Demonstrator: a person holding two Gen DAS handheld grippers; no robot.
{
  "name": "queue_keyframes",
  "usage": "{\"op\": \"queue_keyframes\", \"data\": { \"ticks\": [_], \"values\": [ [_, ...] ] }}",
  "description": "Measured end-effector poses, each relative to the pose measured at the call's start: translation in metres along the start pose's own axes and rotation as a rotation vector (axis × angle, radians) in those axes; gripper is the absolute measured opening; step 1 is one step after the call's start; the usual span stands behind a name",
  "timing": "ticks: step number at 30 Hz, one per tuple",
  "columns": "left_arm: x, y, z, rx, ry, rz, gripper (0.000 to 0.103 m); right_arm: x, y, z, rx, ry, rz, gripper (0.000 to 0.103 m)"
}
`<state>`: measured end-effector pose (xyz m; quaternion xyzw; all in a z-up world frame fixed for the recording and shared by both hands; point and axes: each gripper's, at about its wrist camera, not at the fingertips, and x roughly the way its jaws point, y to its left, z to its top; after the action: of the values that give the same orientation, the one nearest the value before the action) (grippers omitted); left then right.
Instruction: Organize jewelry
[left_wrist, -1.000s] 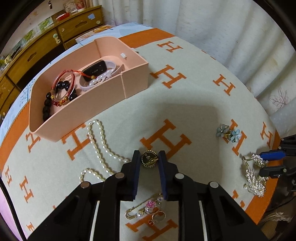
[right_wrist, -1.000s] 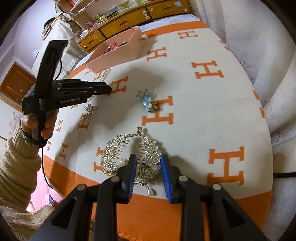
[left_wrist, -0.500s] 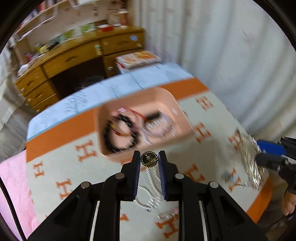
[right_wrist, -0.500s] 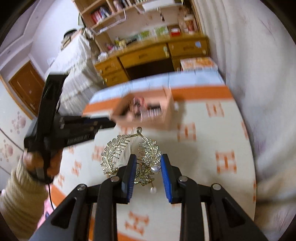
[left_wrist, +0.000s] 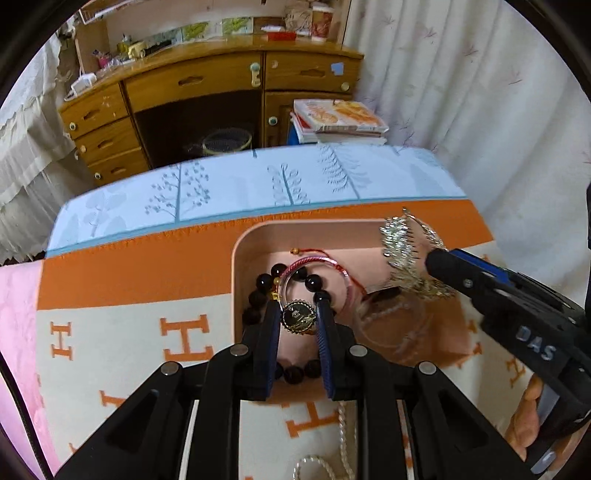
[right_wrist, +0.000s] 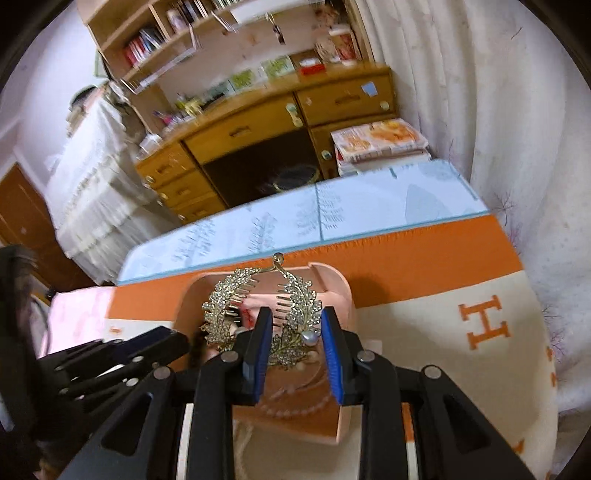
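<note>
Above a pink box (left_wrist: 255, 236) sitting on an orange-and-cream blanket (left_wrist: 122, 332), two hand-held tools are hovering with jewelry in their grip. In the left wrist view, the left tool (left_wrist: 297, 321) is pinching a small round dark-and-gold brooch (left_wrist: 298, 318) between its blue pads, directly over the box's left end, where a string of black beads (left_wrist: 266, 291) and a red-and-pink bangle (left_wrist: 314, 264) are already lying. The brooch is looking light, rigid and smooth-edged, so a pinch across its rim, as here, is probably the safest hold; a slack grip could let it slip or twist.

The right tool (right_wrist: 297, 341) is gripping the stem end of a gold leaf-shaped hair comb (right_wrist: 258, 306) set with sparkling stones and a pearl, its two sprays fanning upward over the same box (right_wrist: 332, 280). That comb (left_wrist: 410, 254) is showing at the right of the left wrist view, with the right tool (left_wrist: 443, 260) behind it. It is appearing stiff yet delicate: the thin teeth and stone settings could bend or shed under pressure, so the joined base, not the leaves, is the sensible place to hold. Its dangling drops and teeth may also snag on the pearl strands (right_wrist: 295, 406) lying in the box below.

A loose pearl necklace (left_wrist: 341, 439) is waiting on the blanket under the left tool. Whether the surface beneath is a bed cannot be told.
</note>
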<state>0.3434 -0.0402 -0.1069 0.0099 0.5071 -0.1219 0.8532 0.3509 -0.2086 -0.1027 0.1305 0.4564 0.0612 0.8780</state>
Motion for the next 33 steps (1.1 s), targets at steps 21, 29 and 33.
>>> {"op": "queue_keyframes", "data": {
  "ticks": [21,29,33],
  "values": [
    [-0.072,-0.008,-0.060,0.034,-0.116,0.061,0.066,-0.080,-0.006,-0.046,-0.044,-0.064,0.093,0.029],
    [-0.110,0.001,-0.099,-0.017,-0.134,0.017,0.066,-0.114,-0.001,-0.100,-0.122,-0.019,0.144,0.029],
    [-0.117,0.006,-0.119,-0.051,-0.126,0.017,0.066,-0.118,0.005,-0.124,-0.173,0.013,0.155,0.029]
  ]
}}
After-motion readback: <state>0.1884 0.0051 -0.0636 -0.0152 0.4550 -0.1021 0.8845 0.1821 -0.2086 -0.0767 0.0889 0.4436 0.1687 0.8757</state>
